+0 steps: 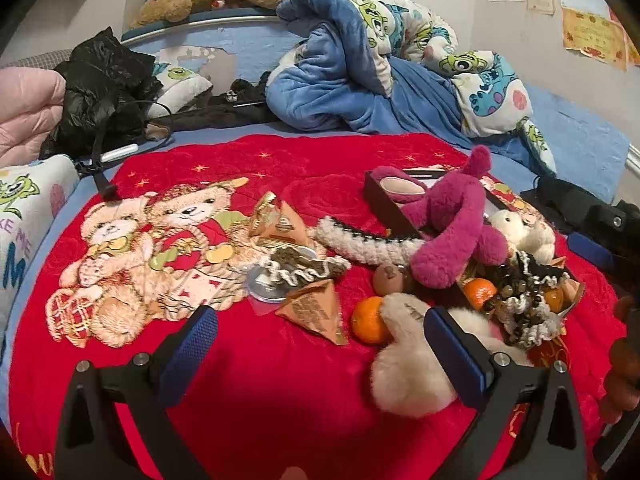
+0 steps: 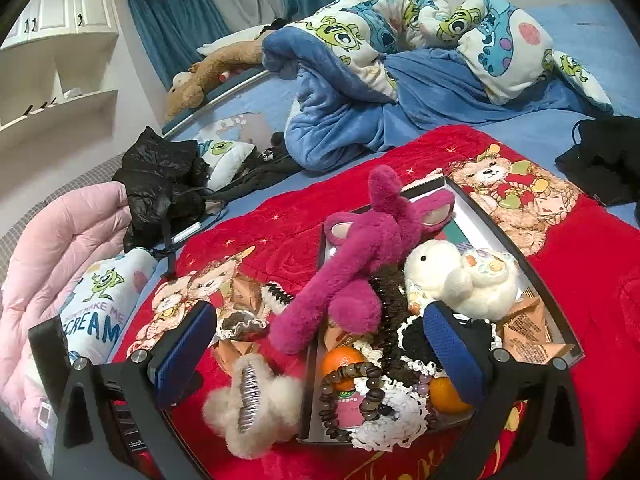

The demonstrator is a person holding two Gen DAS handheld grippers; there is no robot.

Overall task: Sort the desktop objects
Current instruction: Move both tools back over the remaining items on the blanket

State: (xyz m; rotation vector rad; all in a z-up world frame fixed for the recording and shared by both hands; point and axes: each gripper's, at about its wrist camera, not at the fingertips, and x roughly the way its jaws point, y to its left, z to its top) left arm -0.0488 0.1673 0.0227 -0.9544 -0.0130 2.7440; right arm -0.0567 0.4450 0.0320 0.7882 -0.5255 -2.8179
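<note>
A red blanket point(image 1: 248, 380) with teddy-bear prints covers the near part of the bed point(image 2: 592, 28), and behind it lies a crumpled blue quilt point(image 1: 340, 92). On the blanket stands a shallow dark box point(image 2: 516, 232), crowded with things. A magenta plush toy point(image 2: 352, 260) lies across its rim, partly outside. Beside it in the box sits a white plush toy point(image 2: 460, 276), with a wooden bead bracelet point(image 2: 340, 396) and an orange mandarin point(image 2: 340, 360) nearer to the front. Just left of the box lies a fluffy beige hair claw point(image 2: 256, 400) and, farther left, an orange triangular packet point(image 1: 316, 312). The left gripper point(image 1: 320, 344) and the right gripper point(image 2: 320, 340) both hover above these things with fingers spread apart, grasping nothing.
</note>
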